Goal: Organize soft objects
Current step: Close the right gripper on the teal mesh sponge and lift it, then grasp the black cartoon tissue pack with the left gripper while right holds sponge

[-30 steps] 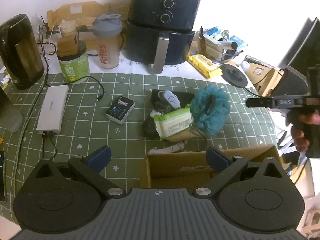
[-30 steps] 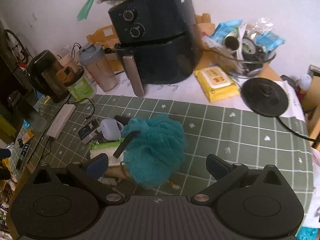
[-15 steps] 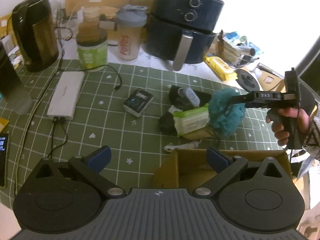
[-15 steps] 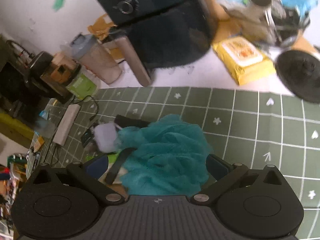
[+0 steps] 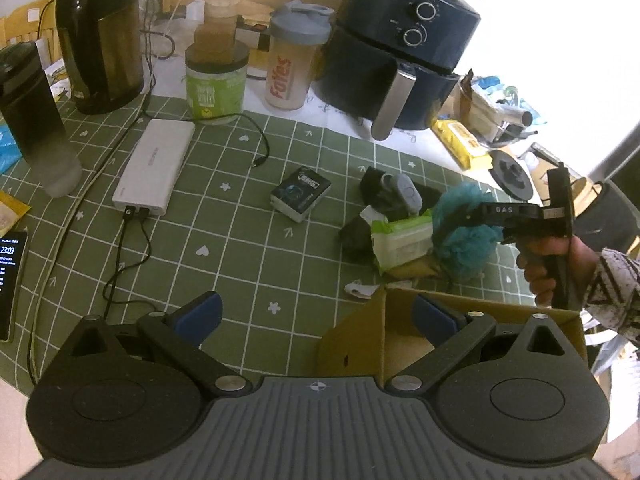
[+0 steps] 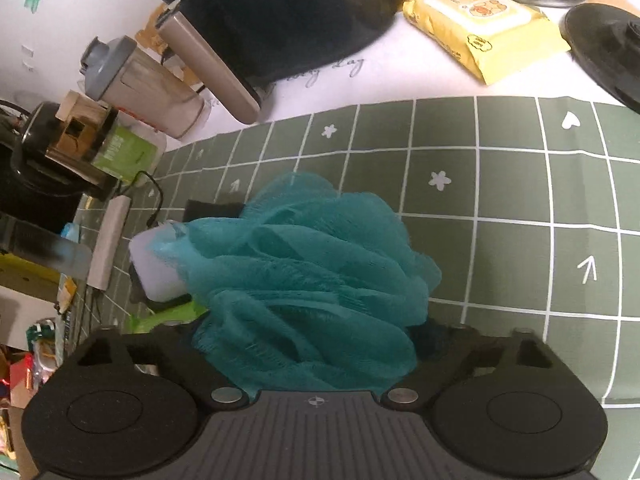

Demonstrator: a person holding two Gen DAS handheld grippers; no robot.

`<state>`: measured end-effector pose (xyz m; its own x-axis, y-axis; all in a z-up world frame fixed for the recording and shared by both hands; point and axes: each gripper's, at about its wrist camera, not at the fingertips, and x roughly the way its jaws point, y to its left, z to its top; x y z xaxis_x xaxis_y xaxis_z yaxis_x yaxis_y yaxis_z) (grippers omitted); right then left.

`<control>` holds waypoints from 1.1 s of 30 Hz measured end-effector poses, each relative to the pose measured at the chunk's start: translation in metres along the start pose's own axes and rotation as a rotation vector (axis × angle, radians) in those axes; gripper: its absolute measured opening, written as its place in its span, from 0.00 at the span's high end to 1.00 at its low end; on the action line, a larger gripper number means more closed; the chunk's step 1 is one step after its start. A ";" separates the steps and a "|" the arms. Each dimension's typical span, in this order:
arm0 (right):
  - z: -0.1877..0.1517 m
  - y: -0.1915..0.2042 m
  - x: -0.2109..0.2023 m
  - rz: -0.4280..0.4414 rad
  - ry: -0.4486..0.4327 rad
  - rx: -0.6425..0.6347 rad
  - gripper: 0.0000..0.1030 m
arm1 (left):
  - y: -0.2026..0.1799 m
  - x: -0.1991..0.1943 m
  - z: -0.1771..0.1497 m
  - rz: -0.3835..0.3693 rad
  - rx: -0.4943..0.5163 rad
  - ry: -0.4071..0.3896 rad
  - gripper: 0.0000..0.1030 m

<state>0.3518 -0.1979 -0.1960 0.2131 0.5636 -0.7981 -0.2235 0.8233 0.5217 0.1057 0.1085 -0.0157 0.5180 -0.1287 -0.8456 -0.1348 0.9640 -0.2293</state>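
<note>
Teal mesh bath pouf (image 6: 312,280) now sits between the right claw (image 6: 316,344), whose jaws are closing around it after dropping onto the green gridded bench (image 6: 500,184); left claw (image 5: 316,312) gapes, empty, above the cardboard box (image 5: 400,320).

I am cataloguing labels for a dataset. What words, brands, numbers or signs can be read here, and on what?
"Fores", red letters, as far as it reads, on the clear shaker bottle with grey lid.
"23:03" on the lit phone screen.
"DAS" on the black right gripper.
Too small or blurred: green-labelled jar, small black box, yellow wipes pack, handwriting on white paper, air fryer dials.
</note>
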 end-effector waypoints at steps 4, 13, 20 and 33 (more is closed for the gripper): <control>0.001 0.006 -0.010 0.006 -0.005 -0.025 0.29 | -0.001 0.001 0.004 -0.008 0.007 -0.008 0.00; -0.003 0.016 -0.067 0.036 -0.134 -0.048 0.31 | -0.005 0.002 0.018 -0.049 0.048 -0.056 0.00; -0.012 0.028 -0.115 -0.008 -0.247 -0.076 0.31 | -0.004 0.012 0.036 -0.055 0.093 -0.093 0.00; -0.053 0.045 -0.170 -0.103 -0.350 -0.079 0.31 | -0.005 0.080 0.069 -0.062 0.252 -0.083 0.00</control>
<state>0.2548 -0.2606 -0.0528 0.5478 0.4780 -0.6866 -0.2540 0.8770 0.4080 0.2056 0.1095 -0.0486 0.5876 -0.1795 -0.7890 0.1079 0.9838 -0.1434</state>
